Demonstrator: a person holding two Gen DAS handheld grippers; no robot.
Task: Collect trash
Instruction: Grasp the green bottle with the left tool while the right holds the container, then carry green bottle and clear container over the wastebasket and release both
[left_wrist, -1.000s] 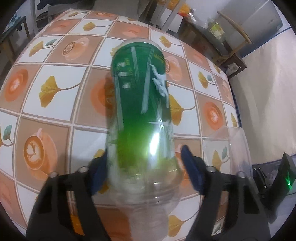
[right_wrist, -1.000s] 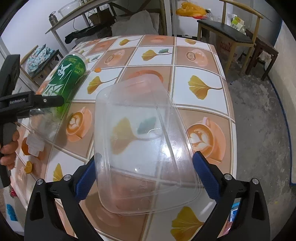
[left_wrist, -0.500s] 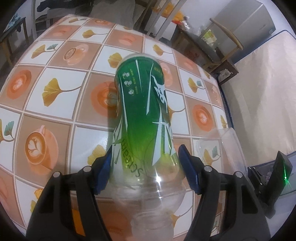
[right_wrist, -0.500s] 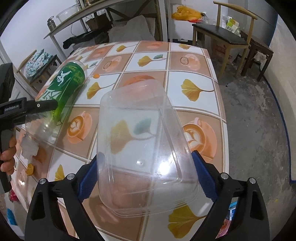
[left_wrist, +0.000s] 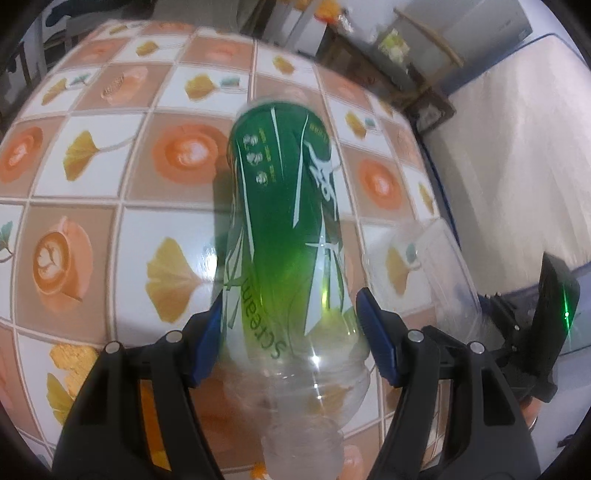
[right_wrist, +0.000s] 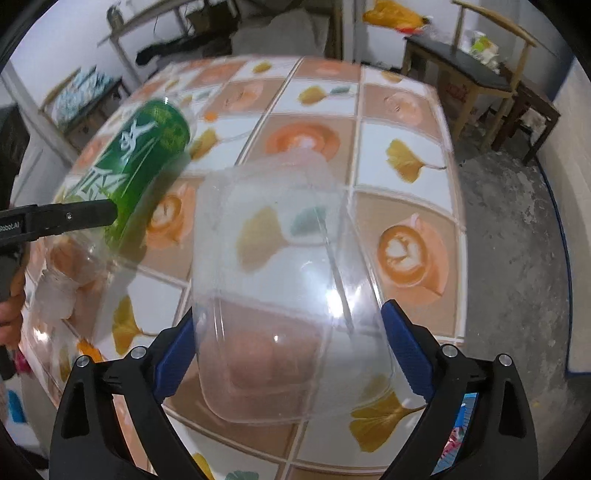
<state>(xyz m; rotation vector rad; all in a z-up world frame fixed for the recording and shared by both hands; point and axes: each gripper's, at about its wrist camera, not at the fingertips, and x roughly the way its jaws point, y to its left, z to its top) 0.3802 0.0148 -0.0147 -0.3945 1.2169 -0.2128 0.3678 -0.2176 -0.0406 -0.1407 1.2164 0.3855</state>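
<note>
Clamping a green-labelled plastic bottle between its blue pads, the left gripper is holding it off the table, neck end toward the camera and base pointing out over the tiled top. The pads are pressing on the bottle's clear lower shoulder, one on each side, so the fingers are standing well apart yet tight on the bottle. The clear neck is showing lowest in the left wrist view, between the black finger arms.

The right gripper is gripping a clear plastic container in the same way, its blue pads bearing against the container's two long sides. The container is hanging tilted above the table, near the table's right edge as the right wrist view shows it, and the leaf and coffee-cup pattern of the tablecloth is showing through its walls.

Both held things are sitting close to each other: in the right wrist view the bottle is appearing at the left, with the left gripper's black finger crossing it and a hand below; in the left wrist view the container is showing at the right, just beside the table's edge.

Farther off, a wooden chair is standing on the concrete floor beyond the table's far right corner, and a shelf rack is standing against the wall behind the far edge.
</note>
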